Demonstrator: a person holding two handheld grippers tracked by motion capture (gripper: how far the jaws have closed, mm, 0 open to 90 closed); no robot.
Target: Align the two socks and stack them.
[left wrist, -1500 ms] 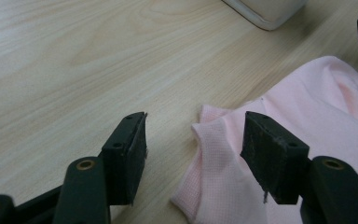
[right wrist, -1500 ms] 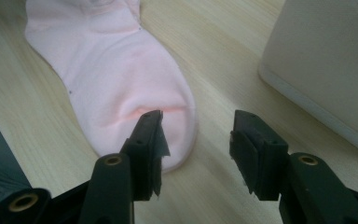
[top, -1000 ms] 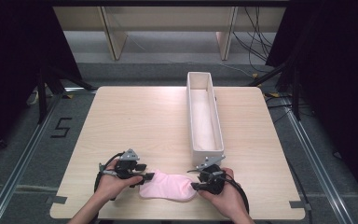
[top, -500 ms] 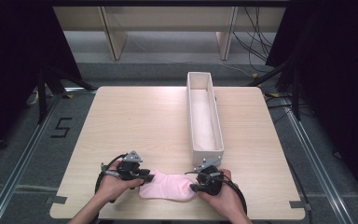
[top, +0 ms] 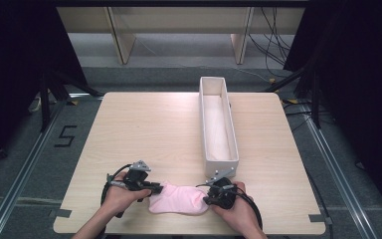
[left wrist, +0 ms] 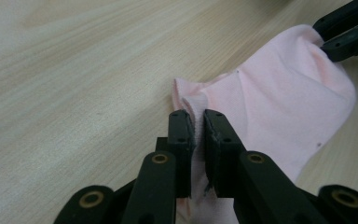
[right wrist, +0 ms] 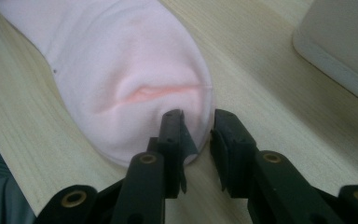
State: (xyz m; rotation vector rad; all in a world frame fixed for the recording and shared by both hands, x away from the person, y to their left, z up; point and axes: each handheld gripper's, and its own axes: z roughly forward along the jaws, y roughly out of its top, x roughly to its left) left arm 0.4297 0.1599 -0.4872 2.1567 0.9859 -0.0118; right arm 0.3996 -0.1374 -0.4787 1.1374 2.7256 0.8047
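Note:
A pink sock point(top: 179, 199) lies flat on the wooden table point(top: 149, 129) near its front edge. My left gripper point(top: 157, 189) is at the sock's left end. In the left gripper view its jaws point(left wrist: 196, 126) have just been closing and now pinch the cuff edge of the sock point(left wrist: 279, 107). My right gripper point(top: 208, 195) is at the toe end. Its jaws point(right wrist: 198, 126) have also just been closing, and a gap remains between them. The toe edge of the sock point(right wrist: 121, 70) lies in that gap, unpinched. The right gripper's jaws point(left wrist: 345, 32) also show far off in the left gripper view.
A long, narrow white box point(top: 219, 159), open on top, stands lengthwise right of centre, and its near end is just behind my right hand. Its corner point(right wrist: 340, 51) shows in the right gripper view. The table's front edge runs close beneath both hands.
Both hands keep their places at the sock's two ends, and the sock lies where it did. The high view is too far off to show the jaws moving.

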